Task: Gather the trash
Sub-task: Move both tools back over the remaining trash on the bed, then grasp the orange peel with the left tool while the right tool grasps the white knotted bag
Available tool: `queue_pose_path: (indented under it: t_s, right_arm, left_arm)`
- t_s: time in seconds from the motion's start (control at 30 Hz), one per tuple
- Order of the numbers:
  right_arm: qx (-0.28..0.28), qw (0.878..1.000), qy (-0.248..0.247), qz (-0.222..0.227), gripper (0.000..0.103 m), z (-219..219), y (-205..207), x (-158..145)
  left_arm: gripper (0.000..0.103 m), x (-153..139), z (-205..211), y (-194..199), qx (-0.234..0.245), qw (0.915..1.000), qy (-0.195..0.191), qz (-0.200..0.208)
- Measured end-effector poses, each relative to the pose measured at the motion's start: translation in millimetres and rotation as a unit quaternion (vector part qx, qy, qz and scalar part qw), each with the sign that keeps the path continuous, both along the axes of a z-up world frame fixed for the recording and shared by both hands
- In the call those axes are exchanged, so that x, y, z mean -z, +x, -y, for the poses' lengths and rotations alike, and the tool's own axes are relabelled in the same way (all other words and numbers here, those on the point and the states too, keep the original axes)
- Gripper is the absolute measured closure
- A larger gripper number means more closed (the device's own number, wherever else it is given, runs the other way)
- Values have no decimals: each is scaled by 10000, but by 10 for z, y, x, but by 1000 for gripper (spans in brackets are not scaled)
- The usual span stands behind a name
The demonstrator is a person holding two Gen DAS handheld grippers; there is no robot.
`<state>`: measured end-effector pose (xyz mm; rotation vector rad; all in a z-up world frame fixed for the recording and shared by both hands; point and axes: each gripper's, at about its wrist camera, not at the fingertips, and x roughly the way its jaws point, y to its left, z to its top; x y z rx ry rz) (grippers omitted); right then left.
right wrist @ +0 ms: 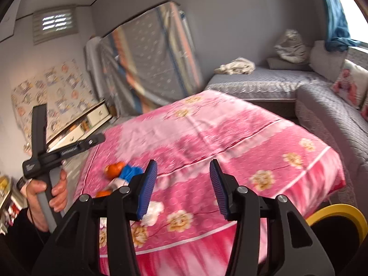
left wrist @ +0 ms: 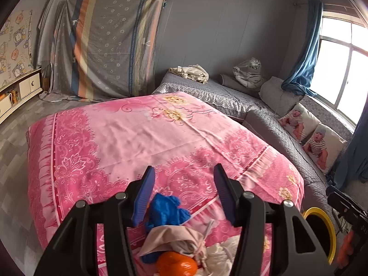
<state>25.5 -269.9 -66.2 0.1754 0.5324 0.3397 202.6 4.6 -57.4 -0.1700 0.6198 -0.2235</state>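
Observation:
A small heap of trash lies on the near edge of the pink flowered bedspread [left wrist: 142,138]: a crumpled blue piece [left wrist: 168,211], a beige wad [left wrist: 174,239], an orange peel [left wrist: 177,265] and white tissue [left wrist: 220,255]. My left gripper [left wrist: 184,193] hovers just above the heap, open, with nothing between its blue pads. In the right wrist view the same heap sits to the left: orange peel [right wrist: 113,168], blue piece [right wrist: 131,172], white tissue [right wrist: 153,211]. My right gripper [right wrist: 184,188] is open and empty over the bedspread [right wrist: 230,138], to the right of the heap.
A yellow-rimmed bin [left wrist: 331,232] [right wrist: 338,211] stands by the bed's near right corner. A grey corner sofa [left wrist: 271,124] with cushions runs behind and to the right. A person's hand [right wrist: 57,191] grips the other tool at the left. A low cabinet [left wrist: 20,92] lines the left wall.

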Motion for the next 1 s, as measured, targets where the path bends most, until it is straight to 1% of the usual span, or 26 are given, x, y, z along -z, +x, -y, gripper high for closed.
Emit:
queue_pose_path:
  t_s: [0.07, 0.13, 0.23, 0.3, 0.37, 0.43, 0.5, 0.57, 0.63, 0.7, 0.8, 0.87, 0.9, 1.0]
  right_arm:
    - [-269, 9996, -79, -59, 57, -191, 0, 92]
    - [-540, 9984, -149, -122, 53, -359, 15, 185]
    - [-894, 9952, -323, -214, 52, -594, 39, 316]
    - [-1082, 9929, -444, -239, 51, -722, 37, 393]
    - [-1258, 9903, -518, -269, 48, -810, 36, 457]
    - [-1376, 9880, -640, -299, 46, -903, 48, 529]
    - [-1493, 9857, -720, -319, 43, -950, 43, 580]
    - [-1566, 9839, -785, -363, 41, -978, 52, 629]
    - [-1576, 9828, -875, -395, 39, -1005, 75, 679]
    - [-1584, 9823, -904, -438, 37, -1019, 113, 728]
    - [-1619, 9810, -954, -484, 33, -1037, 133, 777]
    - [-1608, 9805, -1019, -487, 29, -1040, 139, 804]
    - [-1593, 9804, -1044, -500, 29, -1042, 150, 820]
    - [-1594, 9799, -1042, -588, 29, -1040, 195, 868]
  left_arm:
    - [53, 96, -110, 31, -124, 9999, 36, -108]
    - [50, 200, -189, 58, -214, 9995, 48, -215]
    - [48, 364, -319, 108, -350, 9986, 96, -382]
    - [48, 472, -394, 149, -416, 9978, 120, -503]
    - [47, 568, -452, 181, -457, 9970, 131, -605]
    - [43, 649, -507, 208, -484, 9964, 128, -681]
    - [43, 712, -546, 227, -443, 9962, 92, -742]
    - [42, 753, -562, 231, -396, 9963, 68, -762]
    - [39, 803, -561, 258, -351, 9960, 102, -817]
    - [39, 860, -555, 293, -332, 9954, 149, -886]
    - [37, 907, -560, 332, -262, 9952, 67, -944]
    - [35, 915, -551, 351, -253, 9952, 100, -945]
    - [33, 919, -551, 363, -261, 9952, 113, -940]
    - [33, 927, -573, 394, -270, 9949, 42, -976]
